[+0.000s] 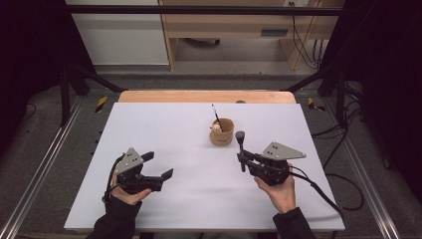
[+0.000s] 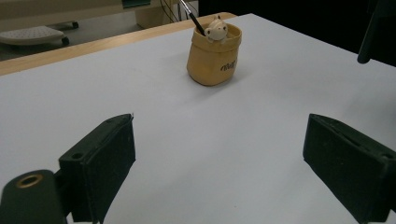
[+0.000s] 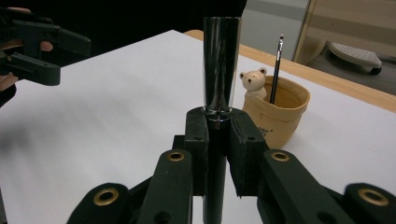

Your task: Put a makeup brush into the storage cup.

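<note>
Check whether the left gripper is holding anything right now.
No, the left gripper stands wide open with nothing but bare white table between its jaws.

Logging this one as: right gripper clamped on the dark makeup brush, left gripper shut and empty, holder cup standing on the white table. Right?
Not quite: the left gripper is open, its jaws wide apart and empty, as the left gripper view shows. The rest stands.

claws (image 1: 158,165): black, brass screws | plates: grey, three-cornered | sleeves (image 1: 117,221): black
</note>
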{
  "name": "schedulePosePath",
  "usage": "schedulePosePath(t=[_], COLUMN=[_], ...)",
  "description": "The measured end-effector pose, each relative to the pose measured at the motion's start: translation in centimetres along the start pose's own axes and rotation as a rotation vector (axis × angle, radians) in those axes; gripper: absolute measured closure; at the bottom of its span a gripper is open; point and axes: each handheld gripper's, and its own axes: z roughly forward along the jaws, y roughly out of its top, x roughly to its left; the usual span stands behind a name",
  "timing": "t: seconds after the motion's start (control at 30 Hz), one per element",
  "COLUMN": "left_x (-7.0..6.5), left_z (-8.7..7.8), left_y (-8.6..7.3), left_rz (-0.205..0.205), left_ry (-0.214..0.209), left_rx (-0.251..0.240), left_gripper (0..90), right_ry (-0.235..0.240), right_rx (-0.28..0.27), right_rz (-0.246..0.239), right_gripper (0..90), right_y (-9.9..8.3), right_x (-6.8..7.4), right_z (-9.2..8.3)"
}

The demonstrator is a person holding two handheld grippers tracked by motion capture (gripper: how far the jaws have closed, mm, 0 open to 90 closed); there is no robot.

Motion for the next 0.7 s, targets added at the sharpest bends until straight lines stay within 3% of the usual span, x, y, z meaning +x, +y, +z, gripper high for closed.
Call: schedulePosePath(t=[0.7], left_x=[2.2], left_z=[-1.5], left_y=[-1.4], left_rz=[-0.008], left_ry=[0.071], left_rx=[0.026], left_gripper=[7.1], right_ry=[-0.048], right_rx=[-0.082], right_rz=[0.086], right_gripper=[79.1], right_y=[1.7], right_x=[-1.6], right_z=[0.1])
